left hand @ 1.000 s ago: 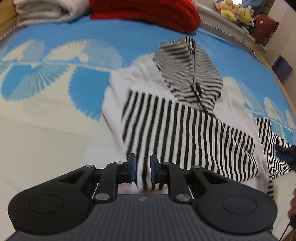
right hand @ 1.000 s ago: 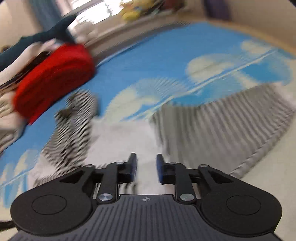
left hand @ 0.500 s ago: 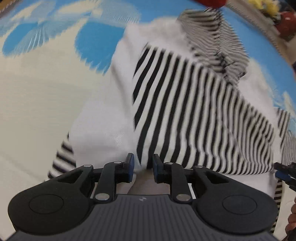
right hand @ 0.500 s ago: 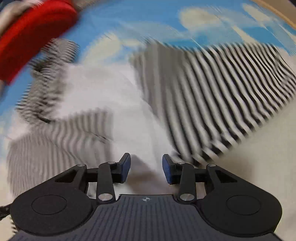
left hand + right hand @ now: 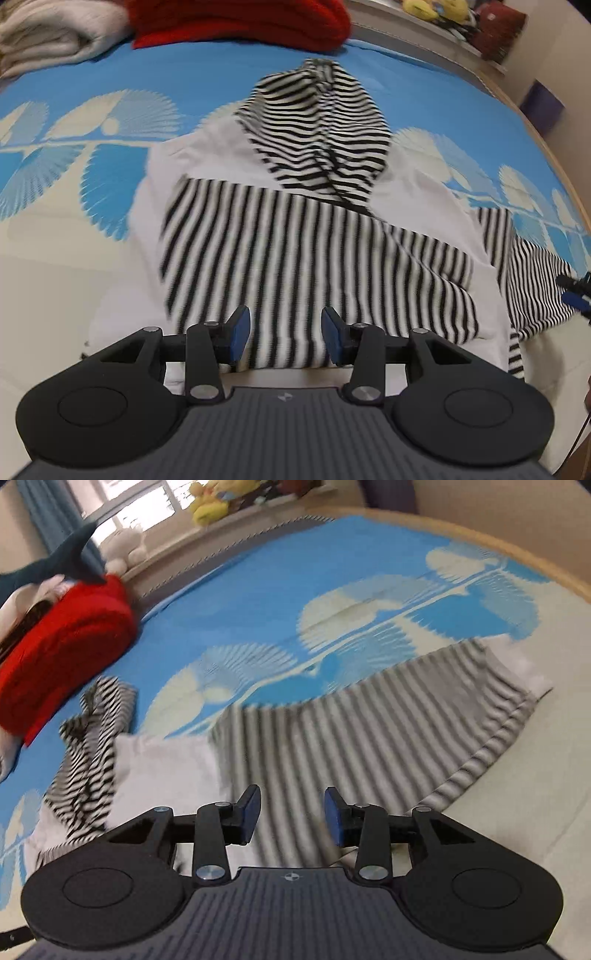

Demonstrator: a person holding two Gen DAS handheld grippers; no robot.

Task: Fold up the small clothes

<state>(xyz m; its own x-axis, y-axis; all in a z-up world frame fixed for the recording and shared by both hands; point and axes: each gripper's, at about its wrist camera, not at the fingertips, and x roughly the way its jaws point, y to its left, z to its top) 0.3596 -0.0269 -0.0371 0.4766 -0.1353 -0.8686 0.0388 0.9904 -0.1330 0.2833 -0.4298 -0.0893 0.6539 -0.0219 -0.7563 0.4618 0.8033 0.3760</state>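
Observation:
A small black-and-white striped hooded top (image 5: 295,236) lies flat on the blue patterned bed cover, hood (image 5: 321,125) pointing away. One striped sleeve is folded across its white body; the other sleeve (image 5: 532,280) lies out to the right. My left gripper (image 5: 285,334) is open and empty over the top's near hem. My right gripper (image 5: 292,814) is open and empty over the outstretched striped sleeve (image 5: 369,746); the hood (image 5: 96,731) shows at the left there. The right gripper's blue fingertip (image 5: 574,295) peeks in at the left view's right edge.
A red knitted garment (image 5: 240,18) and a folded cream one (image 5: 55,40) lie at the far edge of the bed. The red one also shows in the right wrist view (image 5: 66,642). Plush toys (image 5: 210,502) line the windowsill. The wooden bed edge (image 5: 517,550) curves at the right.
Both grippers have opened wider and pulled back from the top. The left gripper let go of the sleeve it had folded across the body.

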